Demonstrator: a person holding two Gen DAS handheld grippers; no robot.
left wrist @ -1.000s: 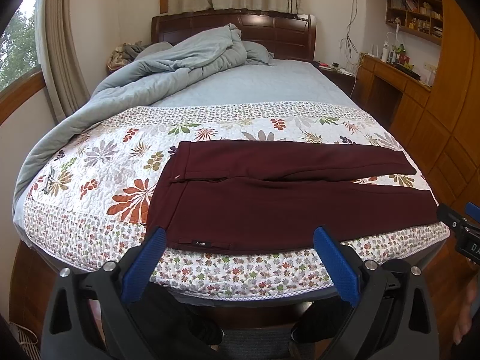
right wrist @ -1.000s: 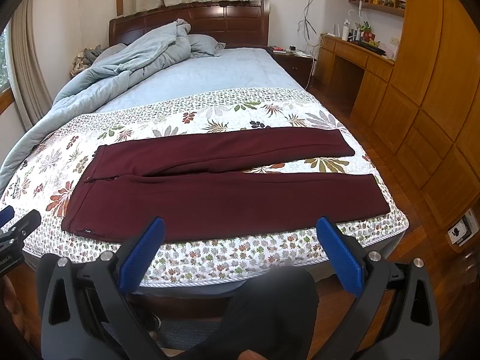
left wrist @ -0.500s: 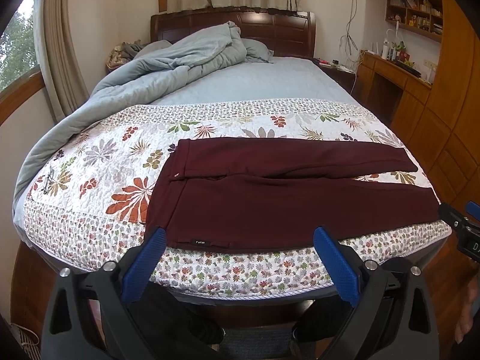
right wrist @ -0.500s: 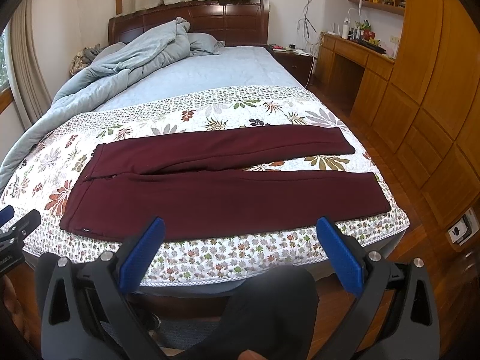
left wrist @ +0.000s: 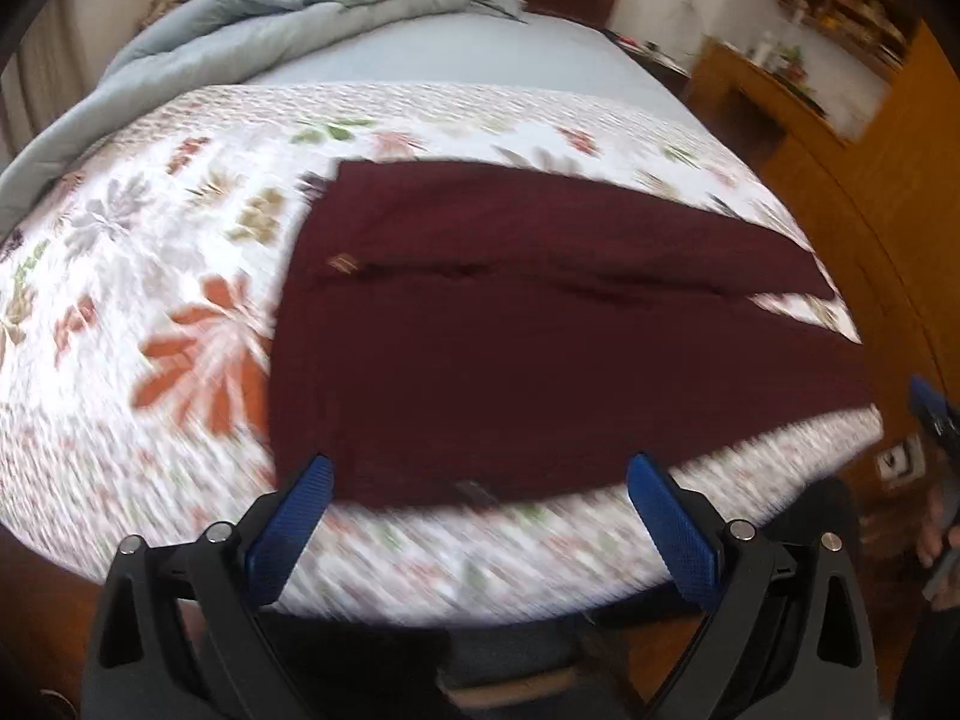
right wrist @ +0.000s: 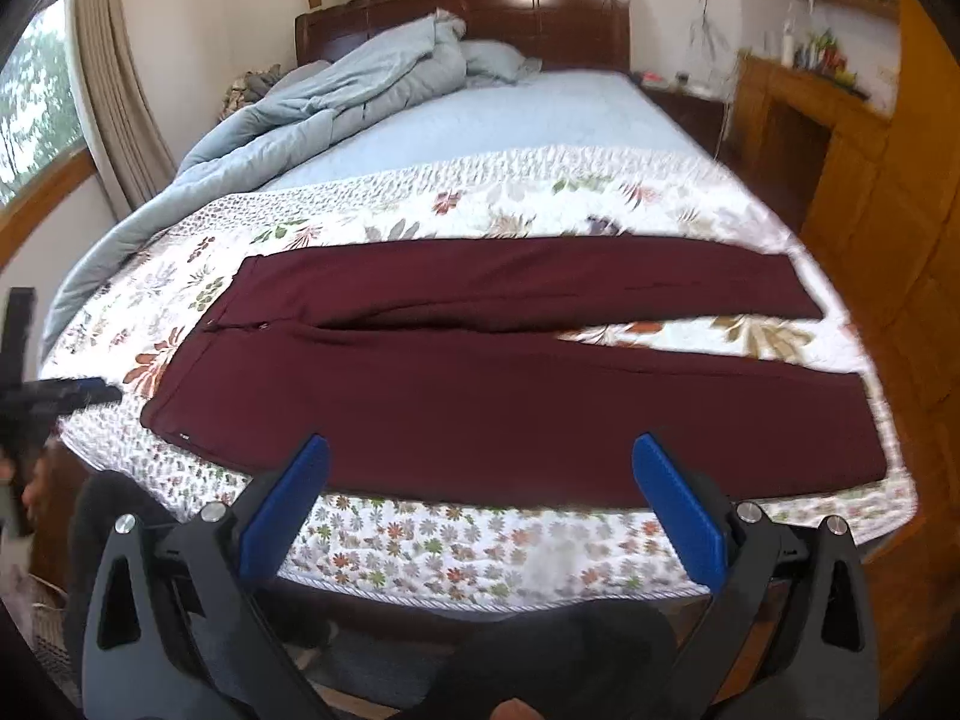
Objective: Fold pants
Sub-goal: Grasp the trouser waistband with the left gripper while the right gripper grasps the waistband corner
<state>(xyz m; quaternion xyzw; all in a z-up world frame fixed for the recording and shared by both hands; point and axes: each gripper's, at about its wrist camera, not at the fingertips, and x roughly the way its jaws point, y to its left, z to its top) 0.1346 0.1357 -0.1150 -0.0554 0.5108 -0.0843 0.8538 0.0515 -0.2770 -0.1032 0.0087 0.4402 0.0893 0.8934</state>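
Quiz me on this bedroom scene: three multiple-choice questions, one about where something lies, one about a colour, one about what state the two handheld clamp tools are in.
1. Where do the pants lie?
A. Spread flat on the floral quilt near the foot of the bed
B. Bunched on the pillows
C. On the floor

2. What colour are the pants?
A. Light blue
B. Dark maroon
C. White

3. How do the left gripper and right gripper stand?
A. Both shut on cloth
B. One open, one shut
C. Both open, holding nothing

Answers:
1 A, both legs stretch across the quilt, waistband to the left.
2 B, the cloth is deep wine red; the light blue thing is the comforter.
3 C, each pair of blue jaws stands wide apart with no cloth between.
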